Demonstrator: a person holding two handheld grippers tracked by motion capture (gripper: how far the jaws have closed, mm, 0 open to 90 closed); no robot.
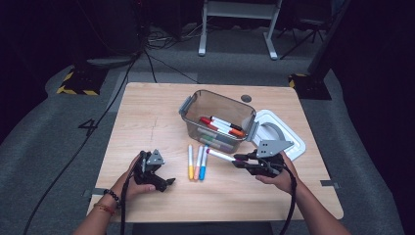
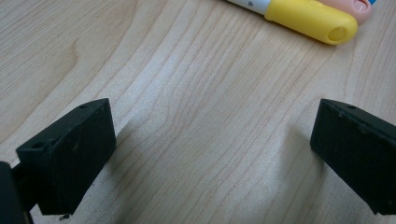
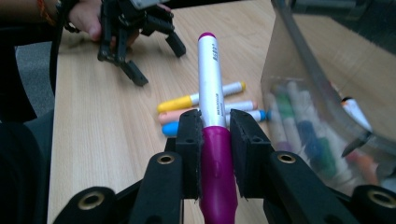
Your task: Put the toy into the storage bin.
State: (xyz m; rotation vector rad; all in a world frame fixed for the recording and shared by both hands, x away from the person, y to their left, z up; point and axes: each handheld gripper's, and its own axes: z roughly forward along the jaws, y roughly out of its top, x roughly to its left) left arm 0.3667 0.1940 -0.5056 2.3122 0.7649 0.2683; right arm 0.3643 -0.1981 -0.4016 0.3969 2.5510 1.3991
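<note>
My right gripper [image 1: 241, 161] is shut on a marker with a magenta cap and white barrel [image 3: 211, 88], held above the table and pointing left in the high view, marker [image 1: 219, 155]. Three markers lie side by side below it: yellow [image 1: 190, 162], peach [image 1: 198, 164] and blue [image 1: 203, 164]. My left gripper [image 1: 166, 183] rests low on the wooden table [image 1: 147, 117], jaws open with nothing between them; the yellow marker's cap [image 2: 310, 18] lies just beyond its jaws. A clear plastic bin [image 1: 217, 120] behind the markers holds several more markers.
The bin's white lid [image 1: 276, 132] lies on the table to the right of the bin. A dark round grommet [image 1: 246, 98] sits near the table's far edge. Bare wood spreads across the left half and the front of the table.
</note>
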